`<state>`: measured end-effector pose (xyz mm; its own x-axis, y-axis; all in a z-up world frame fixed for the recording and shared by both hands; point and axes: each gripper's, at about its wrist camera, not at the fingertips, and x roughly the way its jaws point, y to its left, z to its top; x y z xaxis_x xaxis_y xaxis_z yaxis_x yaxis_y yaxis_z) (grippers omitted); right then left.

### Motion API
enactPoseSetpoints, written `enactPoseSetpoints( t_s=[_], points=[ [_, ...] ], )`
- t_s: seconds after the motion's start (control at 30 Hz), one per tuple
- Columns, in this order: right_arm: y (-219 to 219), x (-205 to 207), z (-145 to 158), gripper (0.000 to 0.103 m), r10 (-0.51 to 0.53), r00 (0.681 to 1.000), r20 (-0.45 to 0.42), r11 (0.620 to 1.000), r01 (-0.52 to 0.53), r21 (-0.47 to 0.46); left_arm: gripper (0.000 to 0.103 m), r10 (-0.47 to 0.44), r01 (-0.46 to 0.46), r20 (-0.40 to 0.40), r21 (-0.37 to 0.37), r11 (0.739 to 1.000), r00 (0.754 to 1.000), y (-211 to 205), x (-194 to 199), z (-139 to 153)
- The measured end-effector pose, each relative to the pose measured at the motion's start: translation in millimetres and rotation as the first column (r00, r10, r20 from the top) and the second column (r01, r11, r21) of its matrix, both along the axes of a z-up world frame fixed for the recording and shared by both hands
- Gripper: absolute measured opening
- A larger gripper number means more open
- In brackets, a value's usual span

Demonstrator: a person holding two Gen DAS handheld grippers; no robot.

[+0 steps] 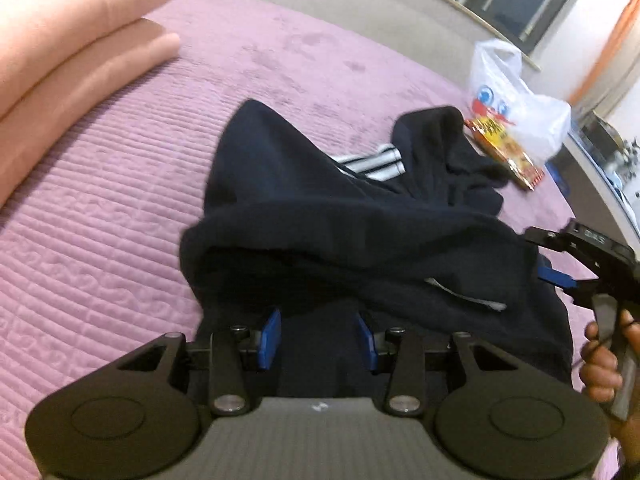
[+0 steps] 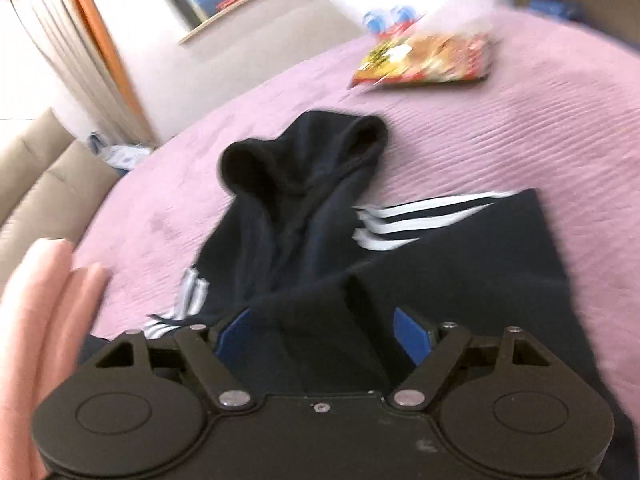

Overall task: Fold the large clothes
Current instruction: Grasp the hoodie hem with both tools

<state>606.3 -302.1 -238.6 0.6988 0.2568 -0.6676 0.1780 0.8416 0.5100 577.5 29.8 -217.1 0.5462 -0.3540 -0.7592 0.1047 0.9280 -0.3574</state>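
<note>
A dark navy hoodie (image 1: 340, 208) with white sleeve stripes lies bunched on the pink quilted bed (image 1: 100, 200). My left gripper (image 1: 320, 340) has the hoodie's hem draped over its blue pads (image 1: 270, 338), which stand apart; whether they pinch cloth is hidden. My right gripper (image 2: 324, 336) also has dark cloth between its blue pads (image 2: 412, 334), which stand apart. It shows at the right edge of the left wrist view (image 1: 560, 264), at the hoodie's other hem corner. The hood (image 2: 304, 152) lies away from me, and the stripes (image 2: 420, 216) show.
A folded peach blanket (image 1: 72, 48) lies at the left of the bed. A white plastic bag (image 1: 516, 108) and a red-yellow snack packet (image 1: 504, 148) lie beyond the hoodie. A beige padded wall (image 2: 36, 184) and a curtain (image 2: 60, 40) stand past the bed.
</note>
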Motion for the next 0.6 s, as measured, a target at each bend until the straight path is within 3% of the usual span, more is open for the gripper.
enactPoseSetpoints(
  t_s=[0.03, 0.1, 0.2, 0.23, 0.3, 0.37, 0.4, 0.43, 0.47, 0.53, 0.6],
  points=[
    [3, 9, 2, 0.014, 0.044, 0.999, -0.008, 0.999, -0.043, 0.017, 0.043, 0.006, -0.006, 0.002, 0.002, 1.0, 1.0, 0, 4, 0],
    [10, 8, 27, 0.013, 0.112, 0.989, 0.095, 0.994, -0.112, -0.003, 0.043, 0.011, -0.011, 0.01, -0.004, 1.0, 1.0, -2, 8, -1],
    [11, -21, 79, 0.013, 0.216, 0.926, 0.31, 0.976, -0.193, -0.104, 0.043, 0.016, -0.016, 0.036, -0.019, 1.0, 0.999, -3, 5, 4],
    [7, -36, 92, 0.013, 0.234, 0.905, 0.355, 0.971, -0.201, -0.127, 0.043, 0.018, -0.017, 0.046, -0.022, 1.0, 0.999, -4, 5, 7],
    [-3, -63, 100, 0.013, 0.27, 0.895, 0.355, 0.953, -0.194, -0.235, 0.043, 0.022, -0.02, 0.063, -0.026, 0.999, 0.998, -6, 8, 9],
    [-10, -85, 88, 0.034, 0.317, 0.914, 0.253, 0.908, -0.216, -0.36, 0.043, 0.028, -0.025, 0.075, -0.031, 0.999, 0.997, -4, 8, 13],
    [-19, -97, 71, 0.067, 0.332, 0.934, 0.136, 0.886, -0.259, -0.384, 0.043, 0.029, -0.026, 0.078, -0.036, 0.999, 0.997, -2, 9, 14],
    [-26, -105, 57, 0.08, 0.32, 0.946, 0.057, 0.882, -0.276, -0.383, 0.043, 0.028, -0.025, 0.079, -0.04, 0.999, 0.996, 0, 10, 15],
    [-39, -119, 38, 0.078, 0.278, 0.96, -0.031, 0.89, -0.269, -0.369, 0.043, 0.029, -0.026, 0.082, -0.041, 0.999, 0.996, 1, 11, 17],
    [-64, -138, 13, 0.077, 0.18, 0.976, -0.126, 0.936, -0.209, -0.282, 0.043, 0.028, -0.025, 0.101, -0.026, 0.999, 0.994, 5, 13, 20],
    [-78, -150, 1, 0.078, 0.09, 0.985, -0.149, 0.973, -0.119, -0.196, 0.043, 0.025, -0.025, 0.121, 0.0, 1.0, 0.992, 6, 21, 22]
  ],
)
